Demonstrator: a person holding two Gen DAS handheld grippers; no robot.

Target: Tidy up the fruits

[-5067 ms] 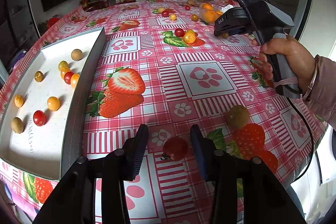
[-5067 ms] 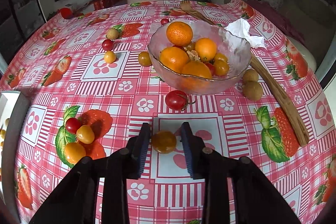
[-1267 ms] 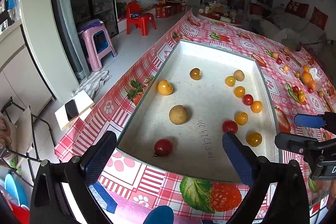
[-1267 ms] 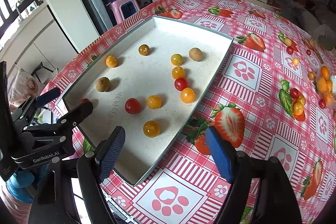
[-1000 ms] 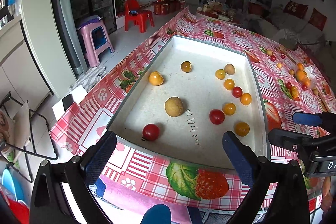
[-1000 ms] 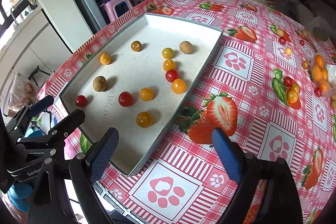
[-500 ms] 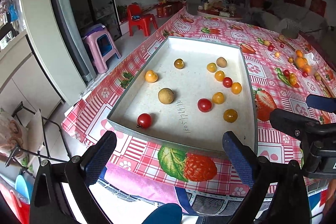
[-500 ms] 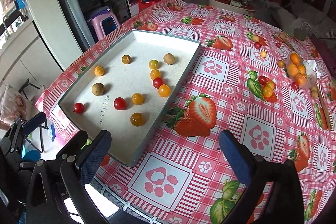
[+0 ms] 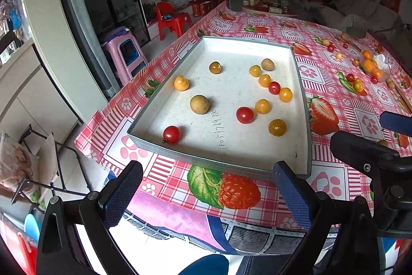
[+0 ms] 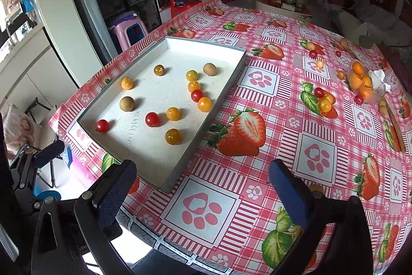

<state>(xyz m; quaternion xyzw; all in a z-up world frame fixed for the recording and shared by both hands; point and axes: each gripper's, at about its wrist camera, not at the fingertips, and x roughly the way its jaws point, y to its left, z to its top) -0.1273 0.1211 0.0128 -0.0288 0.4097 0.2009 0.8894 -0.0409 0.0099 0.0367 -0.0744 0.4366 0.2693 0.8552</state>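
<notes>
A grey-rimmed white tray (image 9: 219, 164) (image 10: 200, 135) lies at the table's near left corner. It holds several cherry tomatoes, among them a red one (image 9: 171, 134) (image 10: 102, 125) and a yellow one (image 9: 277, 127) (image 10: 173, 136), plus a brown round fruit (image 9: 199, 104) (image 10: 127, 103). My left gripper (image 9: 207, 187) is open and empty, hanging off the table edge in front of the tray. My right gripper (image 10: 203, 184) is open wide and empty, over the table edge right of the tray's near corner. Each gripper's body shows at the edge of the other's view.
A glass bowl of oranges (image 10: 363, 84) (image 9: 370, 66) stands far right with a tissue and a wooden stick beside it. Loose tomatoes (image 10: 322, 99) lie on the strawberry-print cloth. Left of the table, a pink stool (image 9: 123, 53) and a red chair (image 9: 172, 19) stand on the floor.
Both grippers have drawn back from the tray, which now looks smaller and farther off. The right jaws have spread a little wider. The fruit in the tray has not moved.
</notes>
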